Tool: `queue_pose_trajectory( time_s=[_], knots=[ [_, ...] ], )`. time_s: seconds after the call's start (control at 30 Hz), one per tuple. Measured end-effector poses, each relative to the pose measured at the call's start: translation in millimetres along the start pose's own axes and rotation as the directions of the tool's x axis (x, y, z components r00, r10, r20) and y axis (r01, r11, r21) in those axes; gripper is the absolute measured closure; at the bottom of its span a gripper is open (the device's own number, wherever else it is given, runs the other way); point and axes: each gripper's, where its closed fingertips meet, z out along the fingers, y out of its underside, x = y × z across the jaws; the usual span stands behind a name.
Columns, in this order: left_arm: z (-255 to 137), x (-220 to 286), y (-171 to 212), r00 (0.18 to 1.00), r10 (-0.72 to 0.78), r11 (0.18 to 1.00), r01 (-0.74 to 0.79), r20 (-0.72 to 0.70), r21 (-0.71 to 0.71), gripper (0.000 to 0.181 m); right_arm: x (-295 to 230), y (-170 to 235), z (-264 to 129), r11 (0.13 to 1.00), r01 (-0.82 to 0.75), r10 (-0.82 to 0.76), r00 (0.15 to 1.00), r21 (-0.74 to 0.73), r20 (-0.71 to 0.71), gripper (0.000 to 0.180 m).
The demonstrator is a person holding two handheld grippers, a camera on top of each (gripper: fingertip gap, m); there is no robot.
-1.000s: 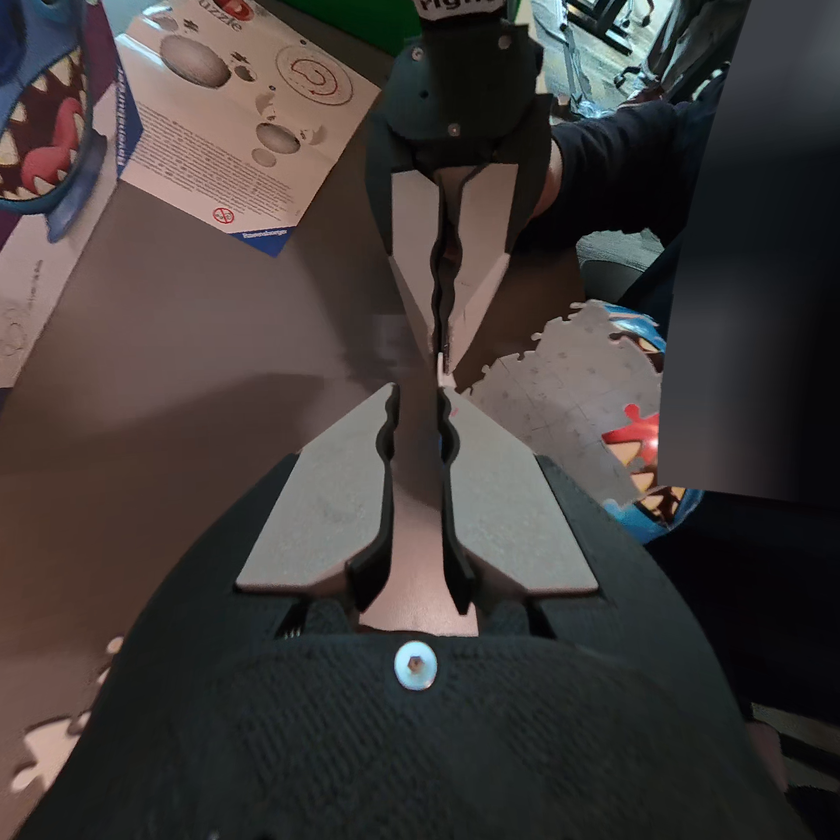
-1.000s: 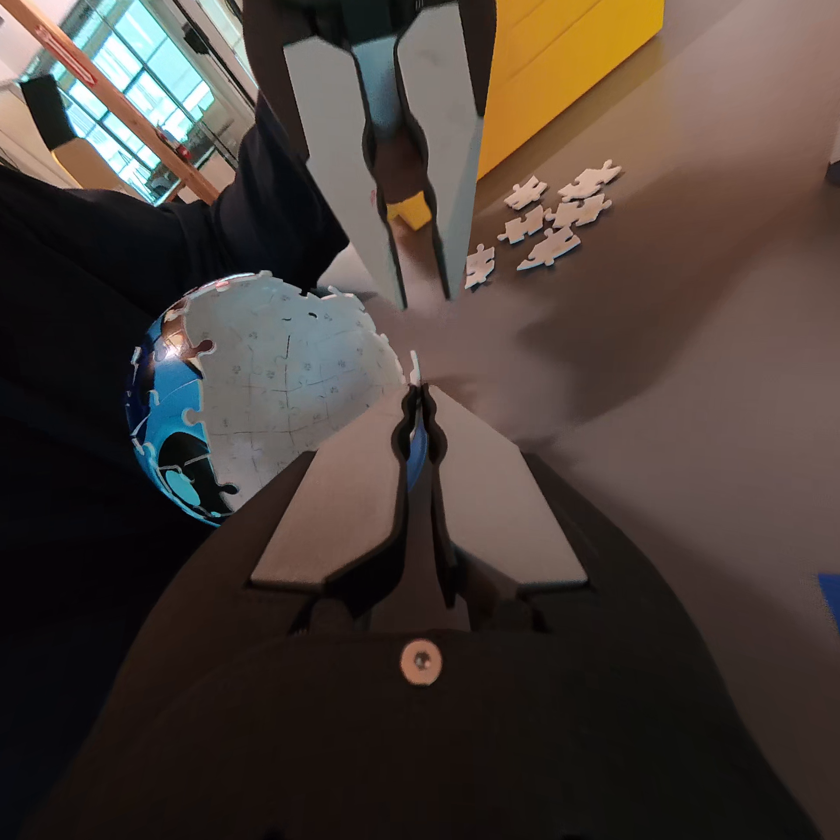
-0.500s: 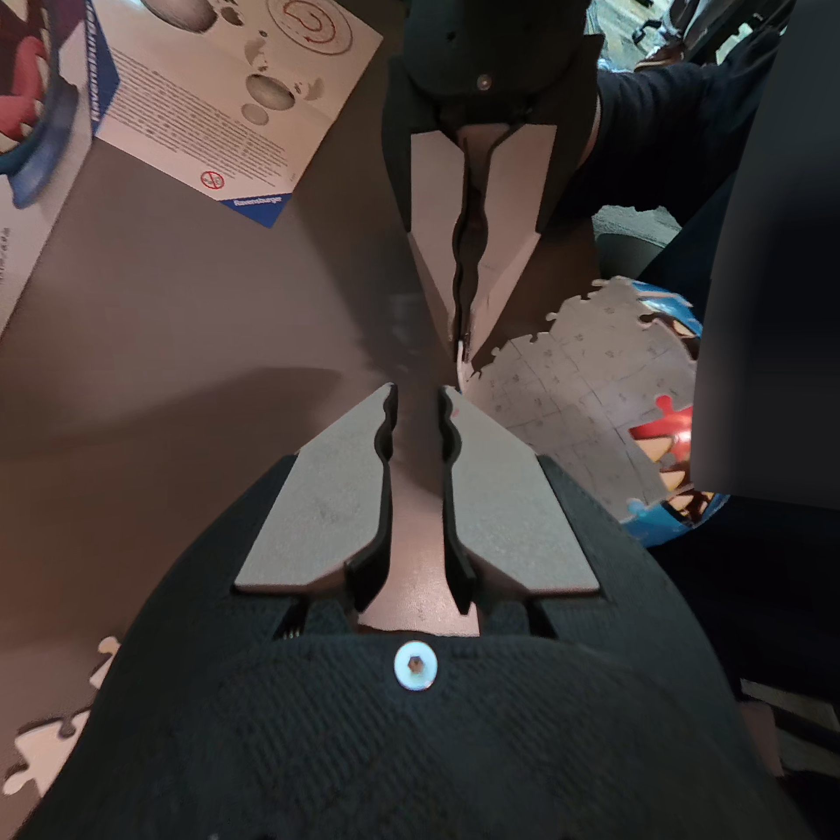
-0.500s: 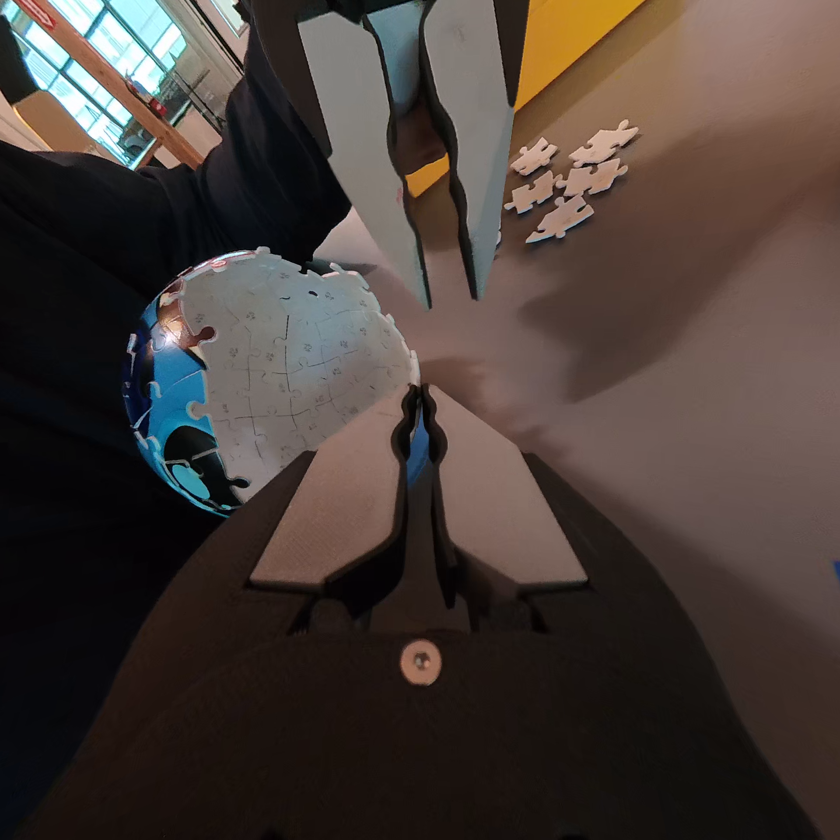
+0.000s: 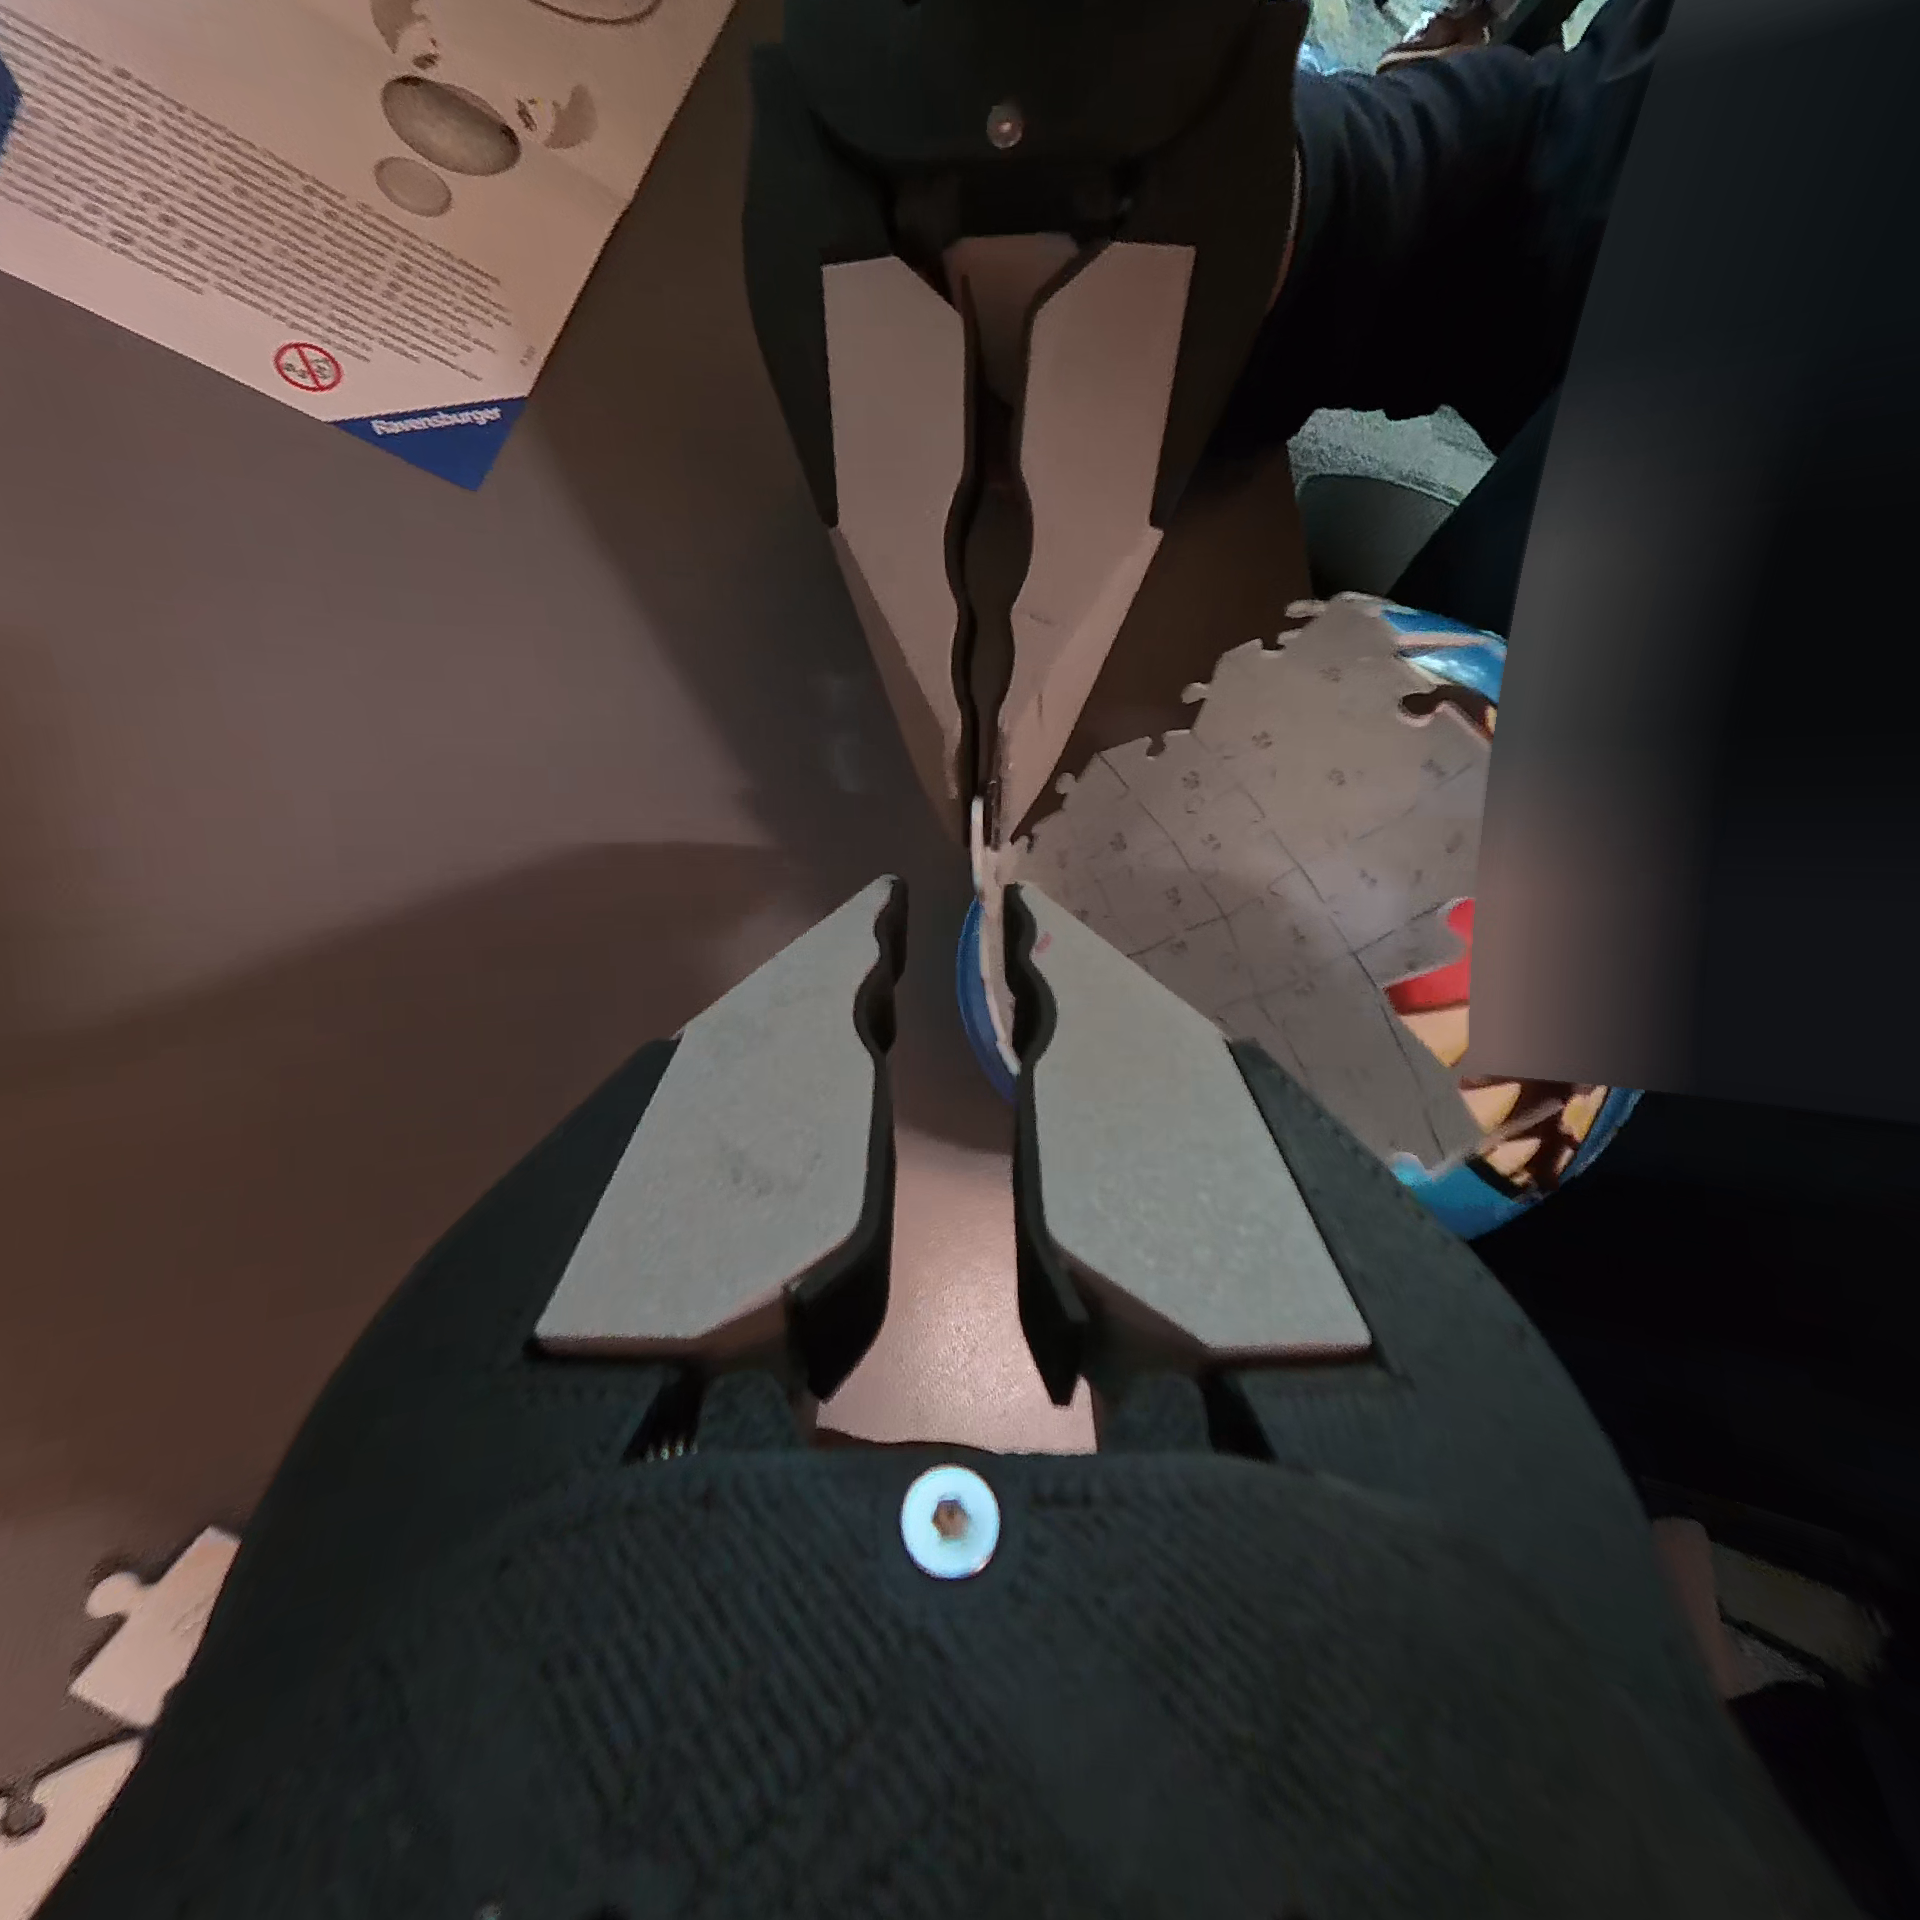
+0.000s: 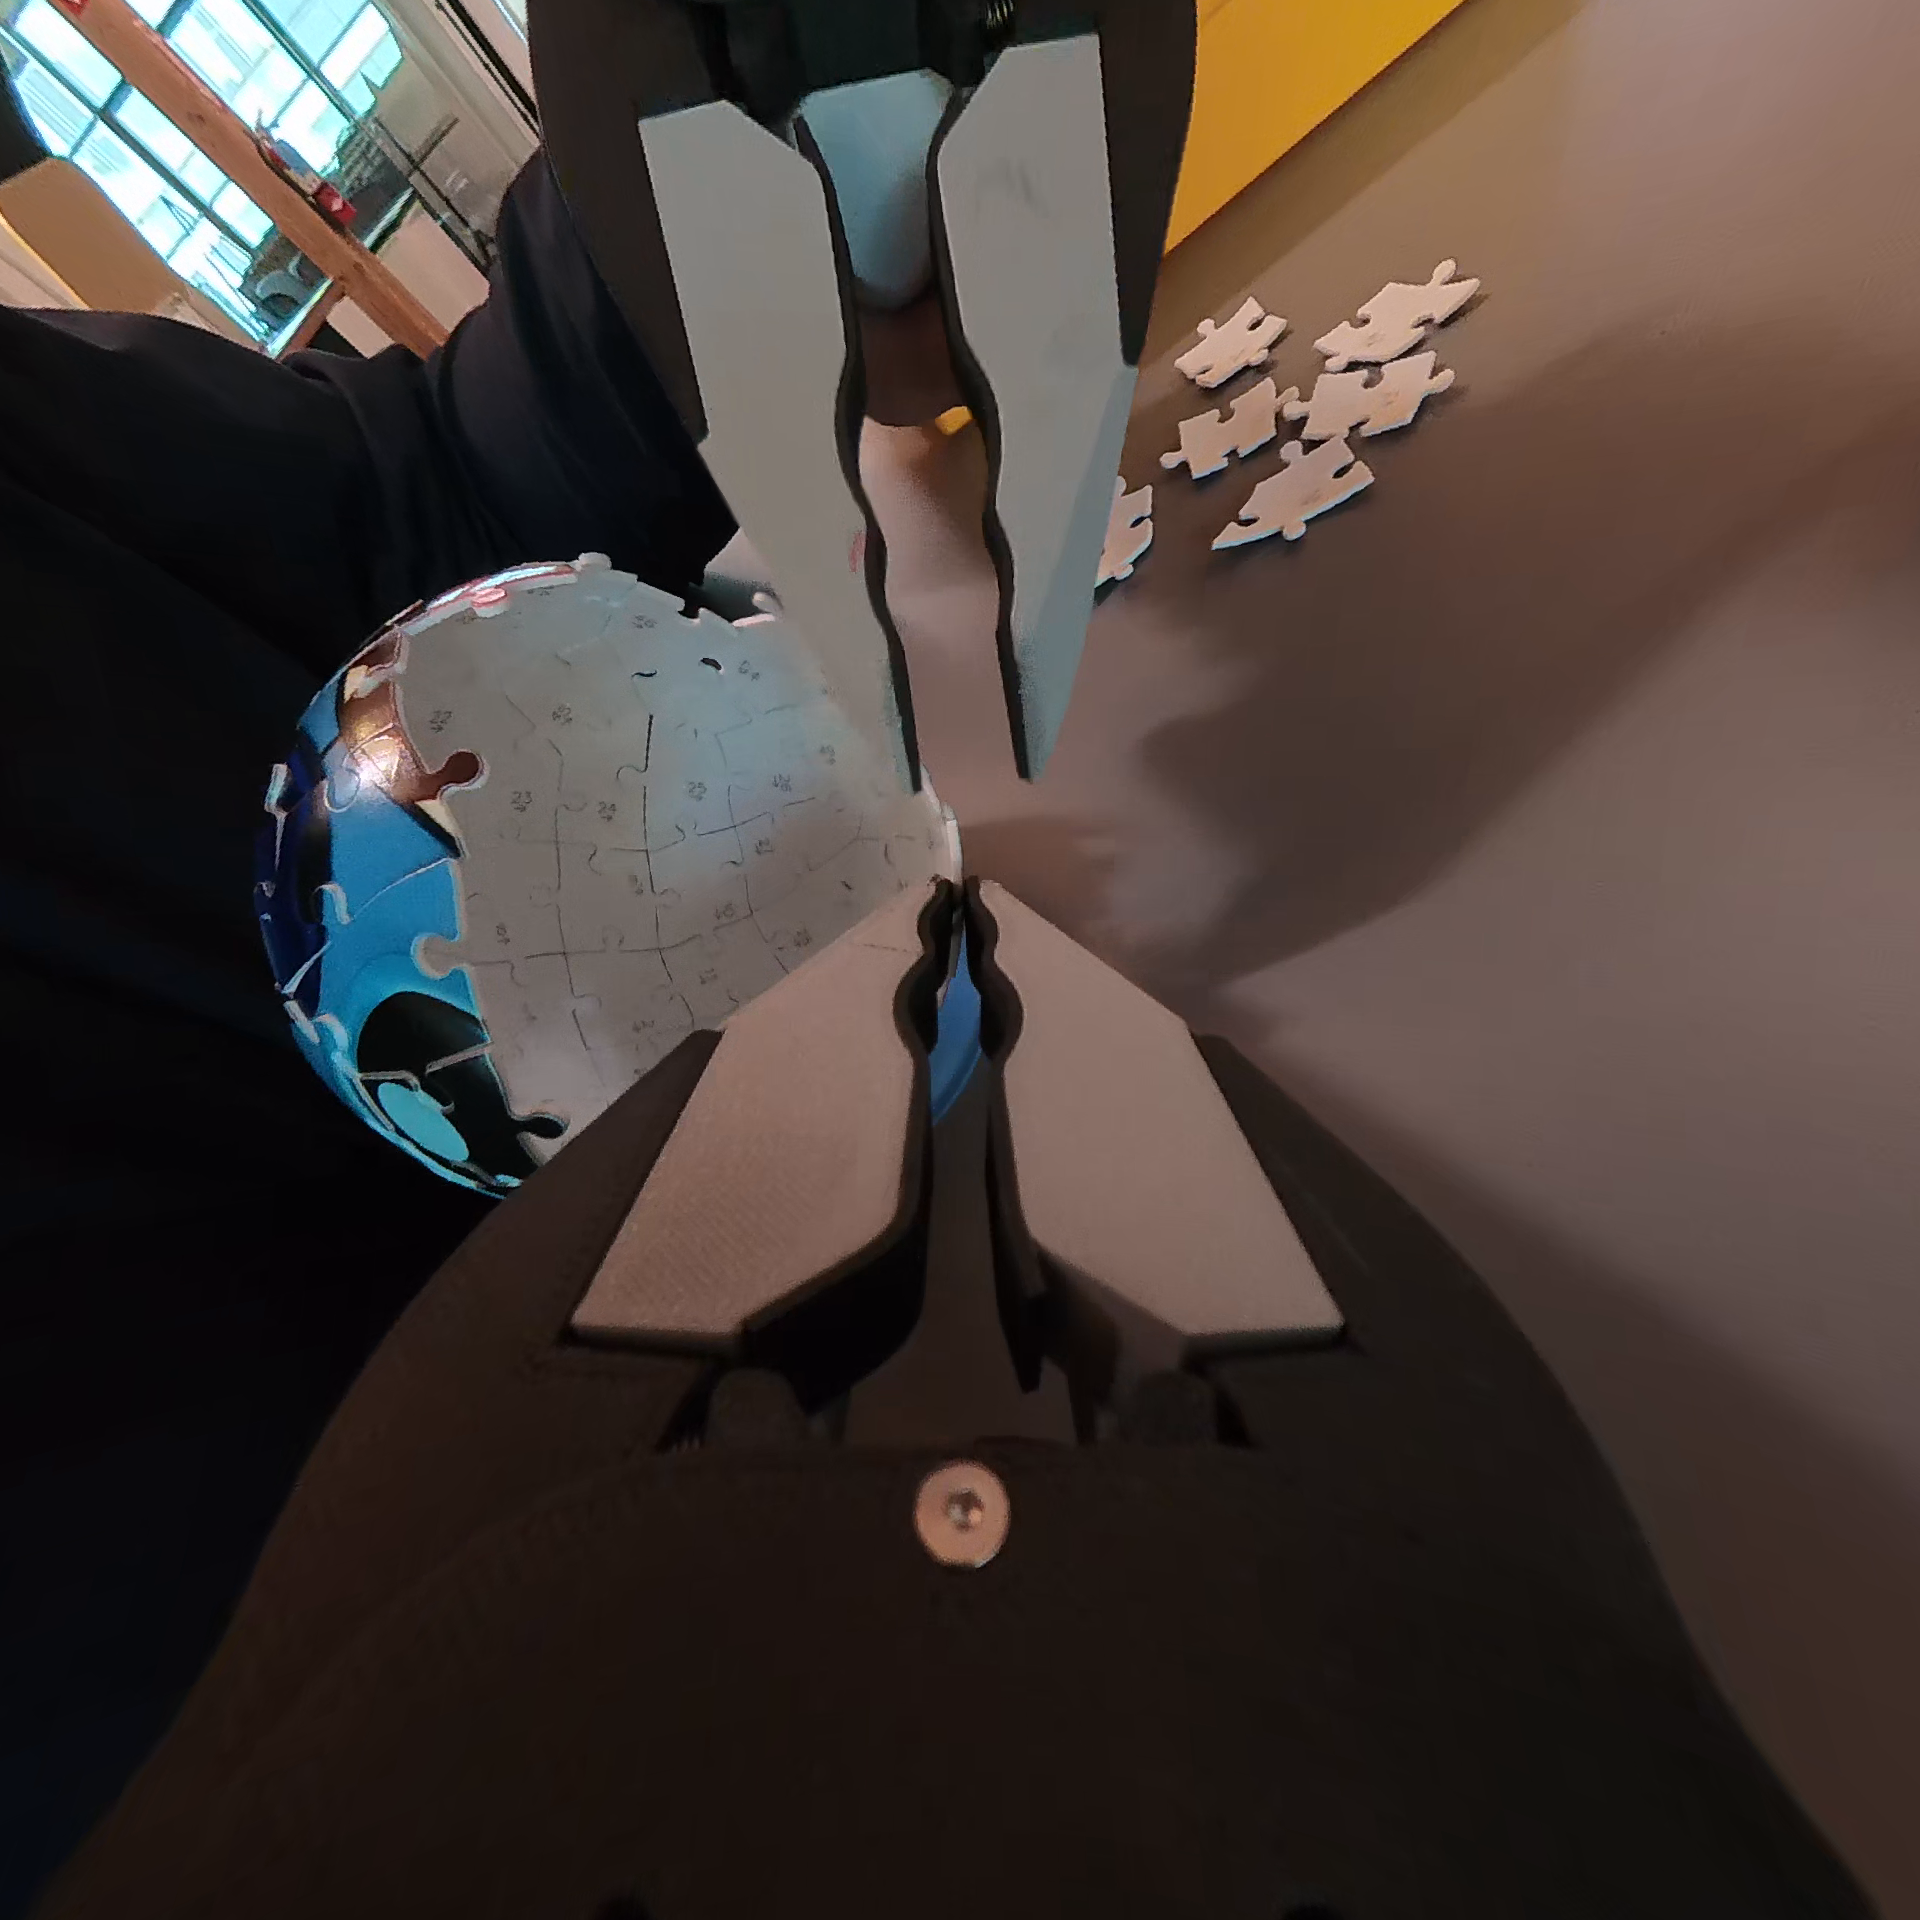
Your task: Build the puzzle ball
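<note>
Right gripper (image 6: 954,883): its two fingers are pressing together on the rim of the puzzle ball (image 6: 665,831), pinching the shell's edge at the fingertips.
Left gripper (image 5: 951,899): its fingers are standing a narrow gap apart, gripping nothing; the ball's rim is sitting in that gap, close against the right-hand finger.
Gripper facing: the two are pointing tip to tip, nearly meeting over the ball's rim.
Puzzle ball: a part-built shell, grey numbered inside facing up, blue printed outside showing along its lower edge; its jagged open edge is running along the top and side, and the shell is lying against the person's dark sleeve (image 6: 343,447).
Loose pieces (image 6: 1320,405): a small cluster is lying grey side up on the surface (image 6: 1558,935), well apart from the ball, beyond the left gripper.
Leaflet (image 5: 260,208): it is lying flat on the surface, well away from the grippers.
Open room: bare brown surface is spreading wide beside both grippers on the side away from the ball.
</note>
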Motion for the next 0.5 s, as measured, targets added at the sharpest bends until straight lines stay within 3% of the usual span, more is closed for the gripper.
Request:
queue_pose_trajectory(
  time_s=[0.5],
  knots=[
    [20, 2, 12, 1.000, 0.002, 0.996, -0.004, -0.021, -0.088, 0.171, 1, 1, 0, 0.995, 0.087, -0.090, 0.994, -0.042, -0.065, 0.180]
  ],
)
